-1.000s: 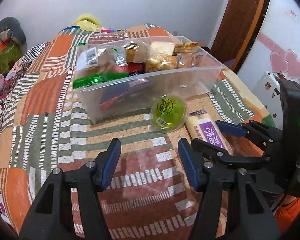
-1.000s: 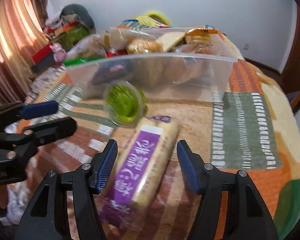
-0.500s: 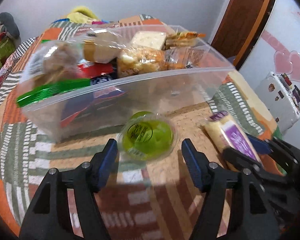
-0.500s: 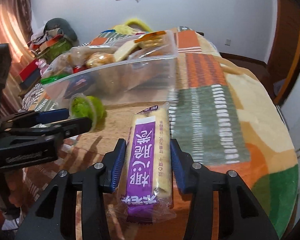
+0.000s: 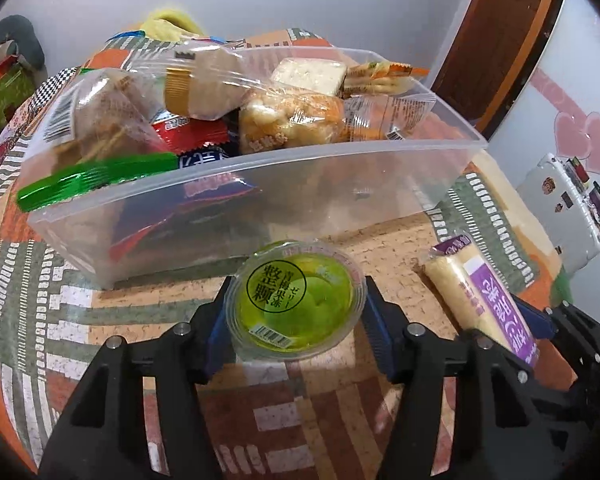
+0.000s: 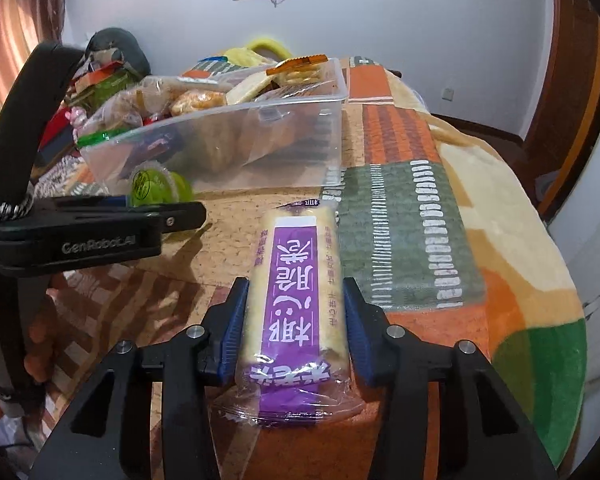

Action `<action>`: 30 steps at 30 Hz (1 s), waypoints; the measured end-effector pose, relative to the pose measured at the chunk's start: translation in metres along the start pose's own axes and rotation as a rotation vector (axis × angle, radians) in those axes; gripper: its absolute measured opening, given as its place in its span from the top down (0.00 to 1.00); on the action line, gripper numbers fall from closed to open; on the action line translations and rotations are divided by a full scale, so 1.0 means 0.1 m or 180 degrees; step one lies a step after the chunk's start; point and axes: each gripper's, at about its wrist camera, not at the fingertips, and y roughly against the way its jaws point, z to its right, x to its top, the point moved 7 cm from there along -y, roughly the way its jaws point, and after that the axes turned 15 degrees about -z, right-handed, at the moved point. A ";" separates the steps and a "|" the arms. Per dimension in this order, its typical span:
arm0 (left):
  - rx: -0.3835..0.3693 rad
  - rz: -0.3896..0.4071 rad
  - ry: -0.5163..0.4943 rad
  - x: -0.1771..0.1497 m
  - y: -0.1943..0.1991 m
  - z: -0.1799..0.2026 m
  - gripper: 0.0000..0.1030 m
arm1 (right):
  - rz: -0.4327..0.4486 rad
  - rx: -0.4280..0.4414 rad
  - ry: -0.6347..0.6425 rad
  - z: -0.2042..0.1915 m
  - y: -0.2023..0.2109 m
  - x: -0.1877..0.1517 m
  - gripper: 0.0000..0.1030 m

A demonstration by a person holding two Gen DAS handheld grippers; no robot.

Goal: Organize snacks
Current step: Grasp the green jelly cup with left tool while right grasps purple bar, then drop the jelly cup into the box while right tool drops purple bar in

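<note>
Left gripper [image 5: 296,312] has just been closing its jaws, now pinching the green jelly cup [image 5: 296,306] at lower centre, just before the clear snack bin [image 5: 260,184]. Right gripper [image 6: 294,320] clamps the purple-labelled biscuit pack [image 6: 296,296] on the patchwork blanket [image 6: 400,216].

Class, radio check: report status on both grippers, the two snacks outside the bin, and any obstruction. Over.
Left gripper just closed on the green jelly cup. Right gripper shut on the purple wafer pack. Both snacks on the blanket, outside the clear bin. Nothing blocking.
</note>
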 end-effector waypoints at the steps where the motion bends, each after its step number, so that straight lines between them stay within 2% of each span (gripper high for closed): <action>1: 0.0004 0.0021 -0.0022 -0.01 0.04 0.00 0.44 | 0.0006 0.0013 -0.0002 0.01 0.01 0.01 0.59; 10: -0.0089 0.0311 -0.0213 -0.01 0.59 0.07 0.47 | 0.0224 0.0117 -0.0080 0.09 0.23 0.24 0.59; 19: -0.0091 0.0635 -0.0350 0.27 1.10 0.15 0.47 | 0.0541 0.0164 -0.0060 0.04 0.43 0.62 0.59; 26: -0.0082 0.0783 -0.0312 0.62 1.18 0.13 0.47 | 0.0722 0.0144 -0.0001 -0.02 0.46 1.00 0.59; 30: 0.0015 0.0818 -0.0255 0.84 1.10 0.07 0.47 | 0.0703 0.0108 0.0064 -0.02 0.35 1.16 0.59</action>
